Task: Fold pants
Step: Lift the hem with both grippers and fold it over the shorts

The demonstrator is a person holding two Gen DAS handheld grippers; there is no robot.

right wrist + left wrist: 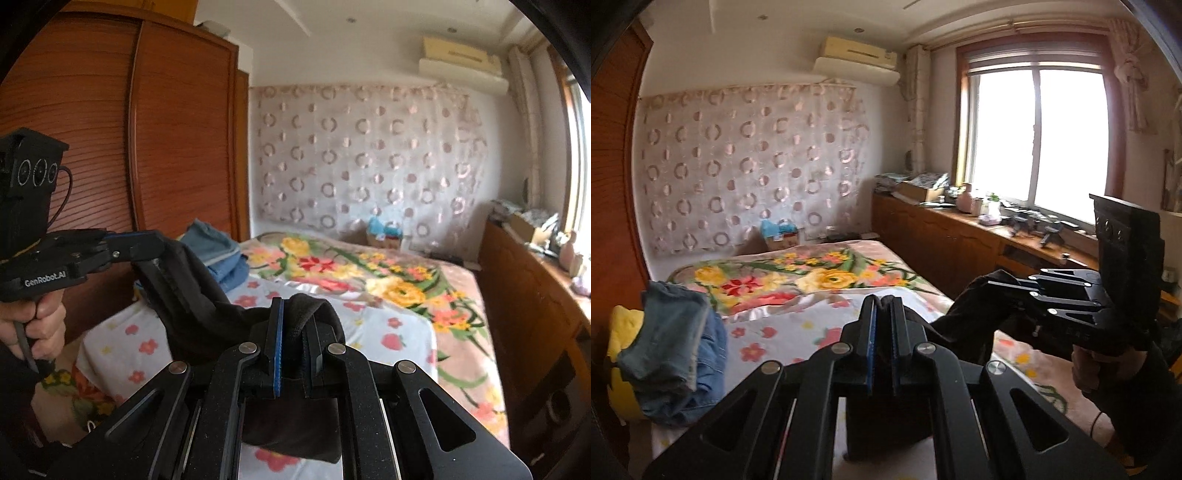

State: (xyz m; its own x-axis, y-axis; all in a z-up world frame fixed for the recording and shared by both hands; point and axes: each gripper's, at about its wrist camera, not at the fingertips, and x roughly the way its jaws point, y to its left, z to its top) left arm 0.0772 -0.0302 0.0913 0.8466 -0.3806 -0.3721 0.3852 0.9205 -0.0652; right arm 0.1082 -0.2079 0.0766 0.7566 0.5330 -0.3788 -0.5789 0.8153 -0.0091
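Black pants (pixel 960 326) hang in the air above the bed, stretched between both grippers. In the left wrist view my left gripper (pixel 883 304) is shut on a fold of the black cloth, which bunches at the blue pads. To its right, a hand holds my right gripper (pixel 991 286), which is shut on the other end. In the right wrist view the pants (pixel 199 295) sag from my left gripper (pixel 153 249) down to my right gripper (pixel 293 314), whose fingers pinch a thick roll of the fabric. More black cloth hangs below both grippers.
The bed (pixel 798 325) has a white flowered sheet and a big floral blanket (pixel 388 277). A pile of blue jeans (pixel 676 343) lies on its left side by a yellow cushion (pixel 622 332). A wooden wardrobe (pixel 110 129) stands left, a cluttered low cabinet (pixel 960 236) under the window.
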